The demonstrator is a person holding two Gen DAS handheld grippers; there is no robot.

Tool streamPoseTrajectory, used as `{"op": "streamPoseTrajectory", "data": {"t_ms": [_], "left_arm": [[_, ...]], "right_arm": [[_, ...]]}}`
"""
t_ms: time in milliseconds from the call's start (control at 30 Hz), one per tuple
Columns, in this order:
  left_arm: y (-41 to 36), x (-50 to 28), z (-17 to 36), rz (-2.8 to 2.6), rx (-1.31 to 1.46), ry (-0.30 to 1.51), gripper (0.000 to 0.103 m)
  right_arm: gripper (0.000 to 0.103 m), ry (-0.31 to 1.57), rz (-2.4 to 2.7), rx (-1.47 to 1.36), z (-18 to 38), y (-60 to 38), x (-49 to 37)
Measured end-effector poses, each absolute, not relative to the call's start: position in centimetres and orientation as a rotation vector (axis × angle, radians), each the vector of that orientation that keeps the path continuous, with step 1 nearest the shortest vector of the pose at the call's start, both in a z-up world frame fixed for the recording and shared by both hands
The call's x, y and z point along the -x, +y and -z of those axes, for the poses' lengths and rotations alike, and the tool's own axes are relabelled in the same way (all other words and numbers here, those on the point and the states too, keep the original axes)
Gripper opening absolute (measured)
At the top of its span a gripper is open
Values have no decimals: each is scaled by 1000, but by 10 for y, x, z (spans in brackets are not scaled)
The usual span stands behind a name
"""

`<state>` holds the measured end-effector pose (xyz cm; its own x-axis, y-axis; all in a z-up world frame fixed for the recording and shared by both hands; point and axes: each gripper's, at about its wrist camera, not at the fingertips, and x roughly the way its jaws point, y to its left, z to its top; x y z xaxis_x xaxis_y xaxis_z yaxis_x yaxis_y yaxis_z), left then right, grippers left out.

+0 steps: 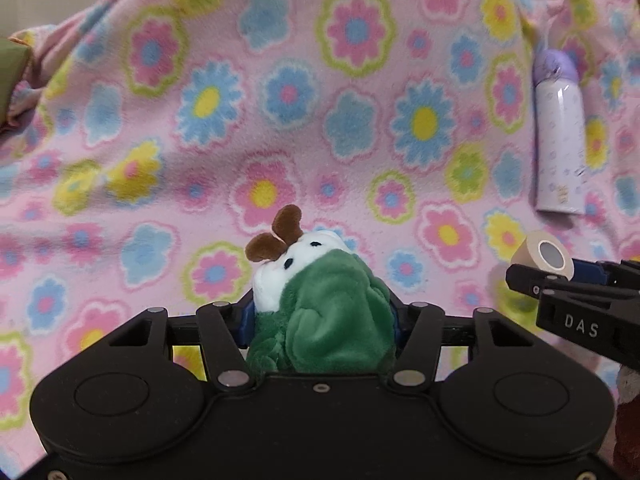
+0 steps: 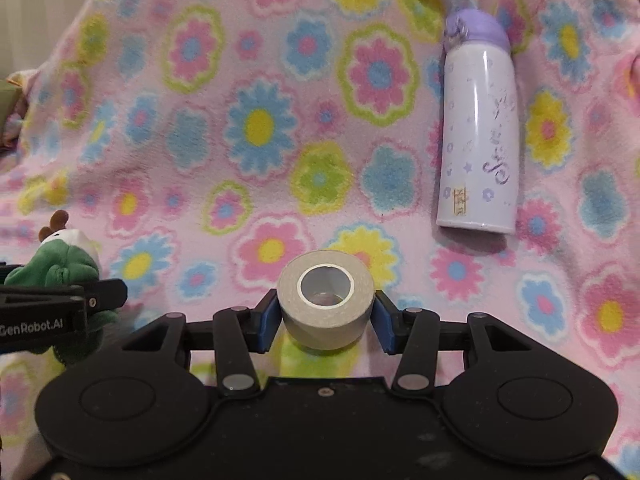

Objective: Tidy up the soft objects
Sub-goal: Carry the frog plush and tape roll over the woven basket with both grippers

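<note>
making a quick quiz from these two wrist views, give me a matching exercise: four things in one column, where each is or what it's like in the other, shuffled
Things
1. plush toy
2. tape roll
3. bottle
4. blanket

Place or state
A. lying on its side, untouched, purple cap
B. clamped in the right gripper
C. pink with flowers, spread under everything
D. clamped in the left gripper

Pairs: 1-D, 2-B, 3-A, 4-C

Green plush toy between fingers
</note>
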<state>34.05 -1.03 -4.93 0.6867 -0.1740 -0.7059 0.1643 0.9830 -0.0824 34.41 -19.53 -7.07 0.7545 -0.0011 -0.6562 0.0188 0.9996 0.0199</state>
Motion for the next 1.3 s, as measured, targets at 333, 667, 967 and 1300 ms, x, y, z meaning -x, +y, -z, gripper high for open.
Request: {"op": "streamPoseTrajectory", "data": {"t_ms": [333, 667, 967, 1300], "left_arm": [[2, -260, -12, 152, 41, 780, 55], [-2, -163, -29, 141, 20, 781, 55], [-1, -101, -13, 129, 50, 830, 55], [1, -57, -6, 119, 72, 821, 55]], "right_arm": [[47, 682, -46, -113, 9, -196, -249], [48, 655, -96, -168, -18, -195, -131], [48, 675, -124, -170, -11, -184, -57], [48, 722, -124, -192, 4, -180, -9]]}}
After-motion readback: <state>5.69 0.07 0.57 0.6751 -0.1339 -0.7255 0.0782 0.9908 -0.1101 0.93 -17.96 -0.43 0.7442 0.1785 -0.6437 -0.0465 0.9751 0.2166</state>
